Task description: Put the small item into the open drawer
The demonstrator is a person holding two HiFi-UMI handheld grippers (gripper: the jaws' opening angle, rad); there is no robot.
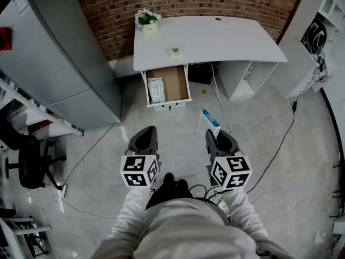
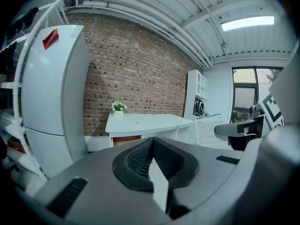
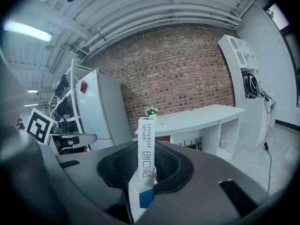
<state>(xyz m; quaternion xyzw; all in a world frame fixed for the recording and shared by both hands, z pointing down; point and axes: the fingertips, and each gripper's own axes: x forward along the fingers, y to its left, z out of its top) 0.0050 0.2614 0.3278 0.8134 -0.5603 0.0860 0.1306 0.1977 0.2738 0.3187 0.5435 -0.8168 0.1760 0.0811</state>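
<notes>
My right gripper (image 1: 215, 136) is shut on a slim white box with a blue end (image 1: 209, 121). In the right gripper view the box (image 3: 146, 149) stands upright between the black pads (image 3: 119, 165). My left gripper (image 1: 146, 134) is shut with nothing in it, and its pads (image 2: 138, 158) meet in the left gripper view. Both grippers hang over the floor, well short of the white desk (image 1: 215, 39). The desk's wooden drawer (image 1: 175, 82) is pulled open with a white packet (image 1: 156, 89) inside. A small pale item (image 1: 175, 52) lies on the desk top.
A grey fridge (image 1: 59, 58) stands left of the desk, and a potted plant (image 1: 146, 18) sits on its back corner. Cables (image 1: 280, 144) trail over the floor. A black office chair (image 1: 29, 163) is at the left and white shelving (image 1: 329, 15) at the right.
</notes>
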